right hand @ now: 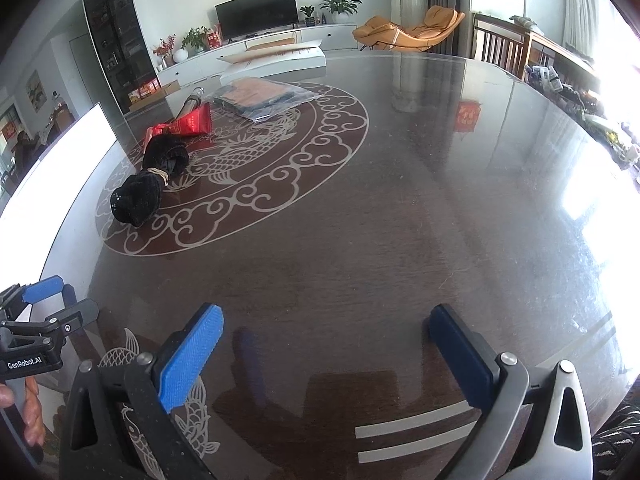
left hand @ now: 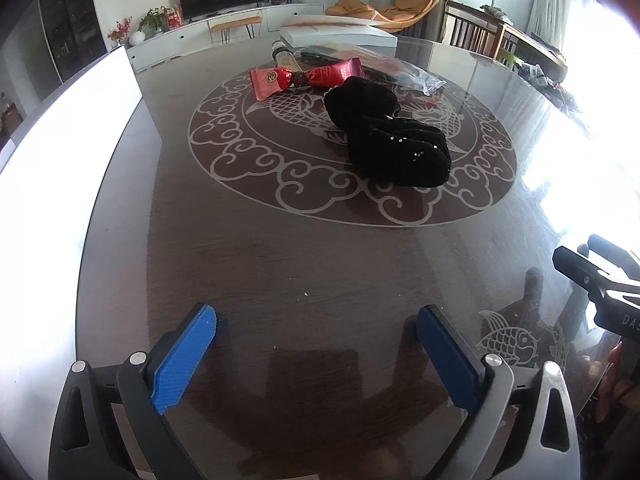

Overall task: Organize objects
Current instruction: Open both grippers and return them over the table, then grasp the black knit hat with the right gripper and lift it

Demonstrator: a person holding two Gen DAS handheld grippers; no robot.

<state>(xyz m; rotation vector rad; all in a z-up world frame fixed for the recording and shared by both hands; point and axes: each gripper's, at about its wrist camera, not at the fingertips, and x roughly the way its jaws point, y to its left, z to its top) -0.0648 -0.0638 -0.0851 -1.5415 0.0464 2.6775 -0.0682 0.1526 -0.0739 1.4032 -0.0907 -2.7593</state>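
Several loose items sit on a big dark glass-topped table (left hand: 280, 264), all within the pale ring pattern toward the far side. White box (left hand: 76, 128) stands open at the left edge, probably where things go. Clear plastic bag (right hand: 264, 98) of folded cloth lies farthest out. Black bundled cloth (left hand: 384, 136) is nearest, tied at its middle; just behind it, touching or nearly so, a red wrapper (left hand: 304, 77), with a small bottle (left hand: 285, 56) at its far end.

Left gripper (left hand: 316, 356): jaws wide, nothing between them, over bare table at the near edge. Right gripper (right hand: 328, 360): the same.

Judgement: sorting not begun, both grippers well short of the pile. Next move calls for a reach forward to the black bundle, jaws straddling it.
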